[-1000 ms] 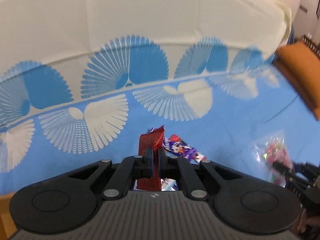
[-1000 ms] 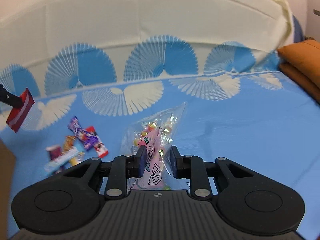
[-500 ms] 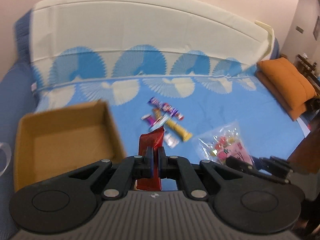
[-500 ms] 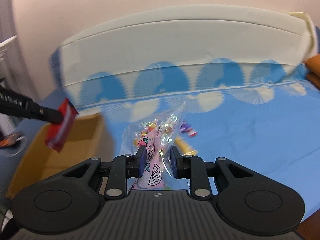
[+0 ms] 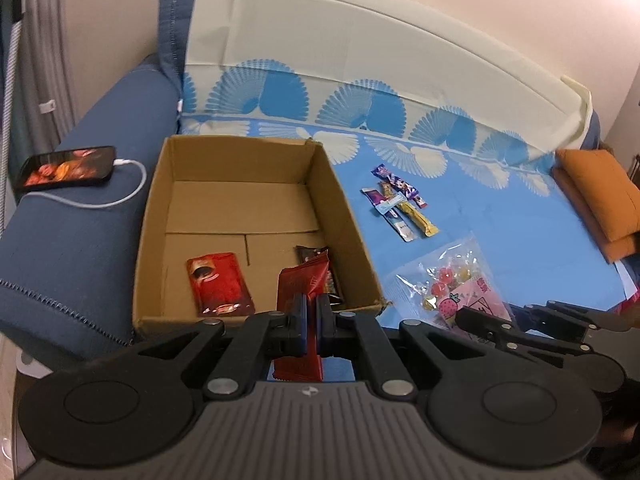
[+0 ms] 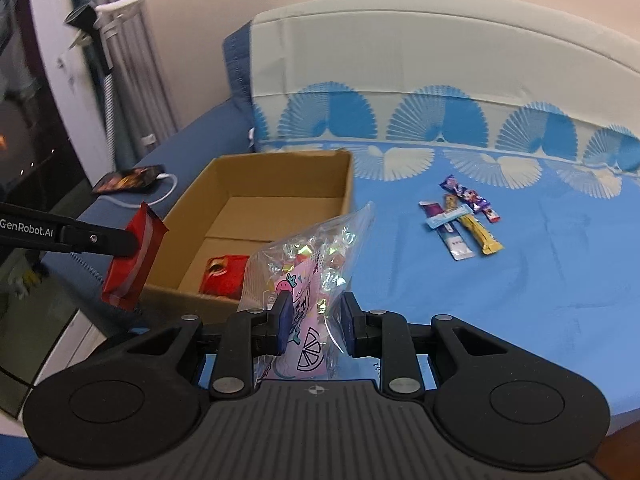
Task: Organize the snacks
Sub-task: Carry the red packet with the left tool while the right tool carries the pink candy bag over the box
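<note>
A red snack packet (image 5: 303,280) is pinched flat in the left tongs (image 5: 311,322), hanging just above the near wall of the cardboard box (image 5: 256,224), where a red pouch (image 5: 219,283) and a dark bar already lie. The right tongs (image 6: 314,326) clamp a clear candy bag (image 6: 310,258) beside the box. This looks like the drop-off step: next, each load must clear the rim before release. Stick packets (image 5: 400,210) wait on the sofa beyond.

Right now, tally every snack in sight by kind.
Red packets: 2, a held red packet in the left gripper and a red pouch in the box
Dark wrapper: 1
Candy bag, in the right gripper: 1
Loose sticks: 4, overlapping
Total: 8
</note>
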Demonstrator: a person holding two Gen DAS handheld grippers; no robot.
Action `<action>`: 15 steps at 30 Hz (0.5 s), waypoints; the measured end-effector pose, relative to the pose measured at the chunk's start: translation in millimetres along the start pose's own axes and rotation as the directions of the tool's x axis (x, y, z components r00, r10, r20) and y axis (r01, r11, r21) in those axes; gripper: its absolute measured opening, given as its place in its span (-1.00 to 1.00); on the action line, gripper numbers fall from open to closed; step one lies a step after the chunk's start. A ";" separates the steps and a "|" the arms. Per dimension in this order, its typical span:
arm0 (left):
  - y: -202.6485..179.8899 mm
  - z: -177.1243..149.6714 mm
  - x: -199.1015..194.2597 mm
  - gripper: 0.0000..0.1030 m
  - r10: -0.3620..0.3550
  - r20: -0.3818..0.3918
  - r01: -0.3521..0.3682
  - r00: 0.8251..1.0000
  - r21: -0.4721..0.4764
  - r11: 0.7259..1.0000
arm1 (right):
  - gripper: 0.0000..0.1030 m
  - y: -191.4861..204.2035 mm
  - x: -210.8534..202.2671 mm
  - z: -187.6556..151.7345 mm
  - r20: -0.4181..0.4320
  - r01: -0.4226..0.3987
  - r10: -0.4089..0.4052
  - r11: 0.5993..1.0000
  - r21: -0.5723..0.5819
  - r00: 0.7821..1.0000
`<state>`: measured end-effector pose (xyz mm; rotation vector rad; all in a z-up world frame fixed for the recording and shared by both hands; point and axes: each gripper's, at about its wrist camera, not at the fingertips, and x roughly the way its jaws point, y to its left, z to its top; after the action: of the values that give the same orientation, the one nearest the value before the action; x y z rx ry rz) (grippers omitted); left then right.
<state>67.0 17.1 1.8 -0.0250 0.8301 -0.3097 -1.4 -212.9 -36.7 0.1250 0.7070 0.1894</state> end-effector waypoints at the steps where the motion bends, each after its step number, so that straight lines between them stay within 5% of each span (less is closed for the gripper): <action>1: 2.8 -0.4 -0.9 -0.93 0.002 0.002 -0.002 1.000 -0.005 1.000 | -0.45 4.0 -1.7 -0.2 0.000 0.001 -0.001 1.000 -0.010 1.000; 15: 14.0 -2.4 -6.3 -0.93 0.001 0.025 0.001 1.000 -0.043 0.999 | -0.45 18.3 -4.8 -0.8 -0.013 0.013 -0.013 0.998 -0.065 1.000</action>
<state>64.9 32.5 2.8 -0.0689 0.8114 -0.2910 -7.9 -196.0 -31.0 0.0572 0.7138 0.2007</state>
